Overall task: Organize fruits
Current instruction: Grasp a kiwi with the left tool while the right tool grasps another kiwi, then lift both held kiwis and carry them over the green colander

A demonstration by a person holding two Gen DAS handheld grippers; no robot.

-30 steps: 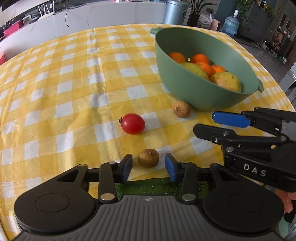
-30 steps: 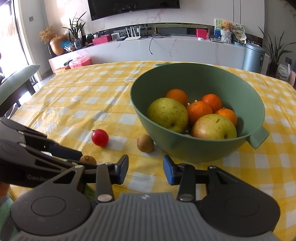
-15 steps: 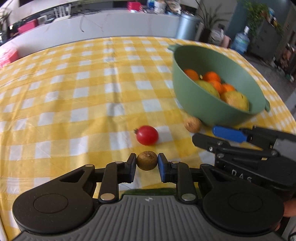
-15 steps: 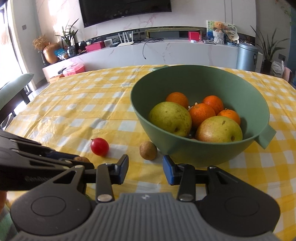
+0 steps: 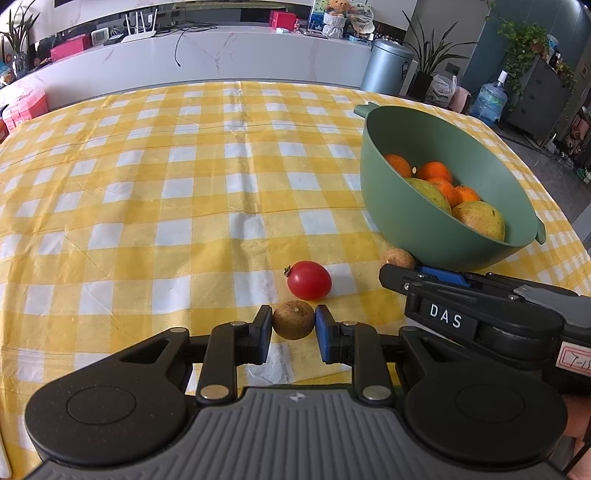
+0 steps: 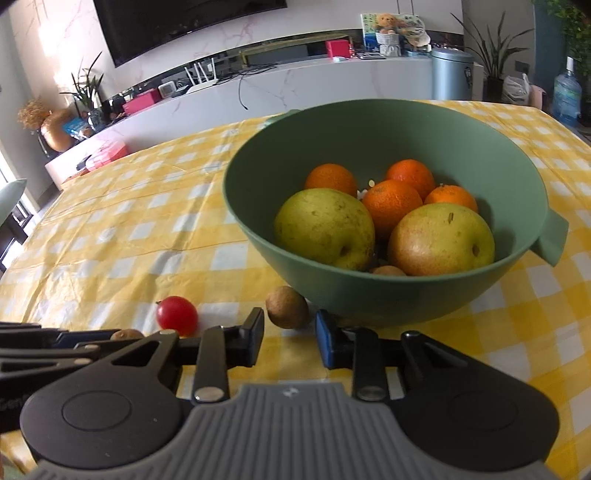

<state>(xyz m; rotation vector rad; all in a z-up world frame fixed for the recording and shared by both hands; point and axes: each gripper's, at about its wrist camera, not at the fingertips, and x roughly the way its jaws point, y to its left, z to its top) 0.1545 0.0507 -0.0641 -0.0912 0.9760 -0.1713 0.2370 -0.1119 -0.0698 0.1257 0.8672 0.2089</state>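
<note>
Two claws at work — your left claw (image 5: 293, 325) clenches a brown longan (image 5: 293, 325); your right claw (image 6: 289, 332) is closing, a second longan (image 6: 287, 307) just ahead, ungripped.

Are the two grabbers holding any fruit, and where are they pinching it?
The left gripper pinches a small brown fruit by its two sides. The right gripper holds nothing; its jaws are closing by another brown fruit, not yet gripping it.

A white marble counter (image 6: 332, 79) runs along the far wall under a dark television (image 6: 177, 26), with potted plants (image 5: 428, 55) and a grey bin (image 5: 388, 66) nearby.
</note>
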